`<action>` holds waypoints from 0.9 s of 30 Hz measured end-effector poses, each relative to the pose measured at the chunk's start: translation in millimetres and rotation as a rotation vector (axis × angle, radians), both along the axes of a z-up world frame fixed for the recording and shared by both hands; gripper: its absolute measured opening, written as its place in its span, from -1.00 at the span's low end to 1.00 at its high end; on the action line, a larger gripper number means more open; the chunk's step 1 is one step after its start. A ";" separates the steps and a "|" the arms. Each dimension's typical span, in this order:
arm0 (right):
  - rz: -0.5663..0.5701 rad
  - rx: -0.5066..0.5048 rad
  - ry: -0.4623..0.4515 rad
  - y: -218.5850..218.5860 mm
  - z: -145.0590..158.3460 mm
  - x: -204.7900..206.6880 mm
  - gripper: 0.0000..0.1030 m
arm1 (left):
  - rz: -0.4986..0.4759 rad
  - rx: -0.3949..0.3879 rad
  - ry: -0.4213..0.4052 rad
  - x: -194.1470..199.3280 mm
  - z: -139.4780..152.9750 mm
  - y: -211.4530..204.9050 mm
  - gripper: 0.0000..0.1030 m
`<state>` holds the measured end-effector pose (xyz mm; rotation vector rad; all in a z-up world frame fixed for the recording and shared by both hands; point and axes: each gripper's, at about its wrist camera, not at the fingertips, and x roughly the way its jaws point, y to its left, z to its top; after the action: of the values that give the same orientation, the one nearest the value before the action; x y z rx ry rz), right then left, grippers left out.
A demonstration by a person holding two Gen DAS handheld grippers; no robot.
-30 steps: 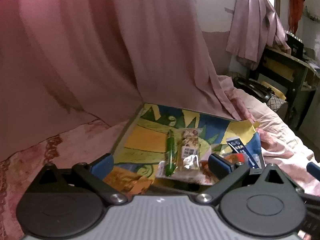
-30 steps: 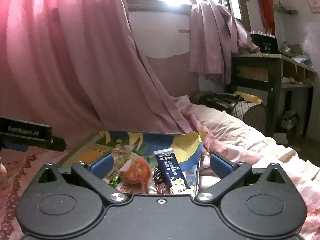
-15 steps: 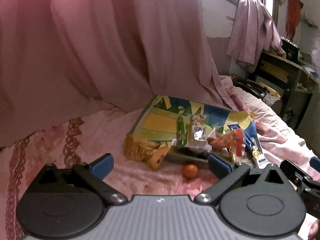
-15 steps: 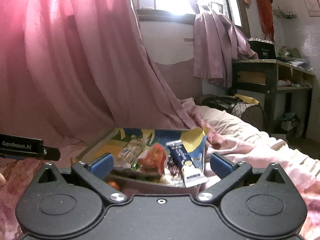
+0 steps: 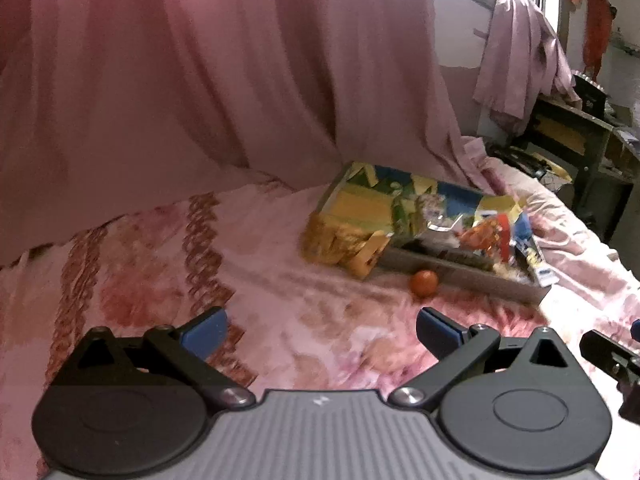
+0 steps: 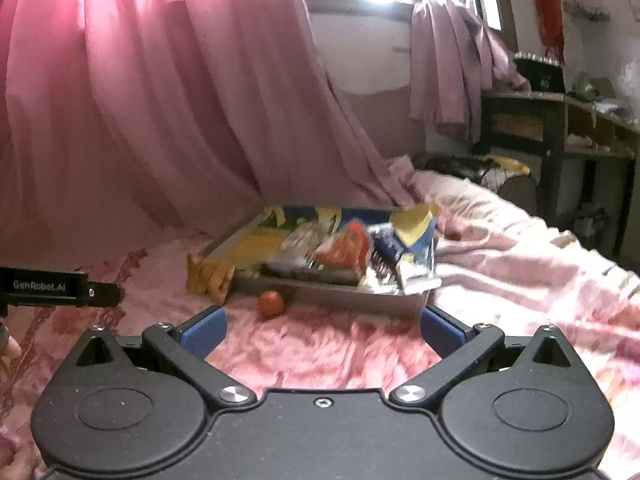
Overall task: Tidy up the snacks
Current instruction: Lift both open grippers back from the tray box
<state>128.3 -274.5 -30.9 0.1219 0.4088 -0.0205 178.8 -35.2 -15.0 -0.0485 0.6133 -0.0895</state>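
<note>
1. Left hand-held gripper (image 5: 320,330) and right hand-held gripper (image 6: 322,326) both gape wide, holding nothing.
2. Snack tray (image 5: 460,270) sits far-right on the bed (image 5: 280,300); orange ball (image 5: 424,283) just beside its near wall.

Snack pkts (image 6: 352,248) in tray: blurred, unreadable.

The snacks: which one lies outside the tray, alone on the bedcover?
The small orange ball. It sits on the pink bedcover before the tray; the yellow packet leans on the tray, the rest lie inside.
</note>
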 end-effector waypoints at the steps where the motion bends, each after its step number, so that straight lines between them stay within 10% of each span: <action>1: 0.003 0.004 0.013 3.3 -1.8 -2.7 0.99 | 0.005 0.003 0.003 -3.4 -3.4 3.3 0.99; 27: 0.082 -0.095 0.161 54.6 -30.5 -10.2 0.99 | 0.092 -0.015 0.089 -7.9 -40.8 52.8 0.99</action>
<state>118.1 -219.9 -61.4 0.0100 0.5730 0.0309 170.9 17.6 -55.8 -0.0951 0.6979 -0.0025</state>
